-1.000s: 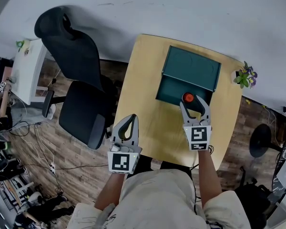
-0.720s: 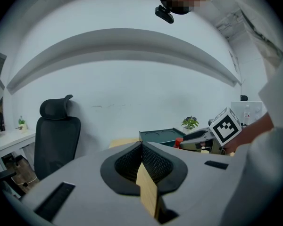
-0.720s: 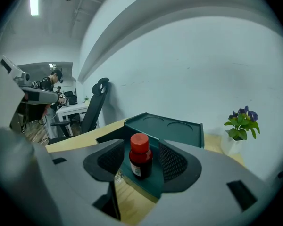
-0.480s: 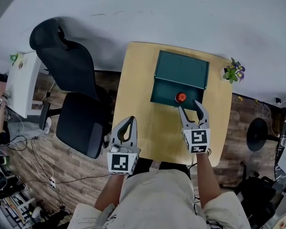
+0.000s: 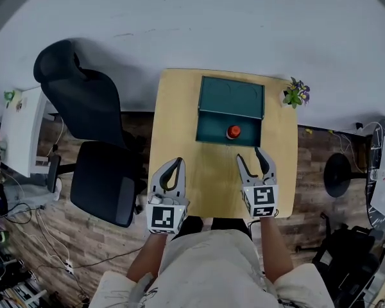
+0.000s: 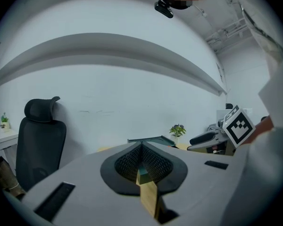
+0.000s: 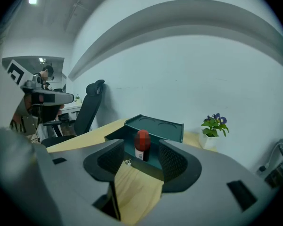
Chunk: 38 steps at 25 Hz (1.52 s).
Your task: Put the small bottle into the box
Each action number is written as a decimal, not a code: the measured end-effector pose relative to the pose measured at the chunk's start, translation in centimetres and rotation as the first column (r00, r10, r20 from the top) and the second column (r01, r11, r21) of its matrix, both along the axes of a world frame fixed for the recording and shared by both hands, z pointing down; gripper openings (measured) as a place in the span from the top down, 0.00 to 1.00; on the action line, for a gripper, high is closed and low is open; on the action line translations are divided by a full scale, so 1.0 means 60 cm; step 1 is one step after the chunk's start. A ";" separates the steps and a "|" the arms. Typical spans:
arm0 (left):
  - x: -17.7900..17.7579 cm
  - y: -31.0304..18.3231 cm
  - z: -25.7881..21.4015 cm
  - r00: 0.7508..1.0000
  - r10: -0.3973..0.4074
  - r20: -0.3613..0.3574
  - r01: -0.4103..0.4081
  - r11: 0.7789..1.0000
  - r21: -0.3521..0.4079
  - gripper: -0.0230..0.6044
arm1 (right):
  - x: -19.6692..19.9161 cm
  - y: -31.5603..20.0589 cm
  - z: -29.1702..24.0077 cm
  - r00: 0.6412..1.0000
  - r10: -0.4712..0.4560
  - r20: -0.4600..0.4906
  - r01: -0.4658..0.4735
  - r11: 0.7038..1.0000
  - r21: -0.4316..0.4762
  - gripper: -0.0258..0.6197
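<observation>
**While the small bottle stands in the box, both grippers sit short of it**

Where the light, smooth wooden table (image 5: 179, 114) meets the pale wall, a dark teal, hard-sided rectangular box (image 5: 231, 97) lies open. Its flat lid is tipped back towards the wall, and two shallow round hollows are pressed into the lid's inner face. The small bottle (image 5: 233, 132) stands upright inside the box, near the front wall and a little right of centre. It has a rounded red cap, and the right gripper view shows a pale label and a darker base.

The right gripper (image 5: 250, 156) is over the table's near part, short of the box and touching neither it nor the bottle. Its two grey jaws are spread wide, and its own view shows their black, finely ribbed inner pads with only bare tabletop between them. The bottle appears beyond, framed in the gap.

The left gripper (image 5: 176, 162) is at the table's near left edge, well apart from the box. Its jaws are pressed together at the tips, leaving a teardrop-shaped hollow behind them that holds nothing.

A small potted plant (image 5: 295, 94), green-leaved with purple flowers in a white pot, stands at the table's far right corner beside the box. A black office chair (image 5: 96, 140) with a padded seat and headrest stands to the left on wood-plank flooring.
</observation>
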State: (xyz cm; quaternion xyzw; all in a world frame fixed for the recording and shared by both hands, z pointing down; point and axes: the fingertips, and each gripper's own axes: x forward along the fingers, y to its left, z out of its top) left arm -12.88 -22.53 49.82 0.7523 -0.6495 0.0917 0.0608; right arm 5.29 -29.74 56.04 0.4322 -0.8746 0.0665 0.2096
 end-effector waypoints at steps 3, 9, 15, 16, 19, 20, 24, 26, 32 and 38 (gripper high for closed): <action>0.004 0.004 -0.007 1.000 0.030 0.005 -0.030 0.999 0.023 0.95 | 0.007 0.028 -0.005 1.000 0.024 -0.006 -0.024 1.000 0.002 0.58; 0.012 0.019 0.002 0.995 0.099 0.003 -0.099 0.995 0.022 0.95 | 0.018 0.074 -0.022 0.997 0.081 -0.010 -0.081 0.996 0.029 0.58; 0.036 0.026 -0.010 0.983 0.185 0.006 -0.185 0.981 0.056 0.95 | 0.048 0.117 -0.041 0.985 0.175 0.004 -0.175 0.983 0.062 0.58; 0.041 0.029 -0.011 0.980 0.201 0.010 -0.201 0.978 0.060 0.95 | 0.053 0.125 -0.044 0.981 0.192 0.009 -0.192 0.979 0.065 0.58; 0.053 0.040 -0.015 0.970 0.243 0.015 -0.243 0.968 0.069 0.95 | 0.067 0.153 -0.045 0.972 0.236 0.017 -0.237 0.969 0.071 0.58; 0.056 0.045 -0.013 0.967 0.253 0.014 -0.254 0.965 0.068 0.95 | 0.070 0.162 -0.044 0.968 0.249 0.018 -0.250 0.966 0.071 0.58; 0.062 0.062 -0.001 0.958 0.285 0.010 -0.286 0.956 0.063 0.95 | 0.078 0.196 -0.034 0.956 0.291 0.028 -0.292 0.954 0.067 0.58; 0.066 0.067 0.001 0.954 0.299 0.012 -0.299 0.952 0.067 0.95 | 0.080 0.208 -0.029 0.951 0.309 0.031 -0.310 0.948 0.065 0.58; 0.064 0.092 0.020 0.946 0.323 0.025 -0.324 0.945 0.044 0.95 | 0.079 0.235 -0.016 0.942 0.334 0.034 -0.336 0.940 0.059 0.58; 0.060 0.096 0.016 0.949 0.316 0.024 -0.317 0.947 0.051 0.95 | 0.077 0.238 -0.028 0.943 0.331 0.035 -0.333 0.940 0.071 0.58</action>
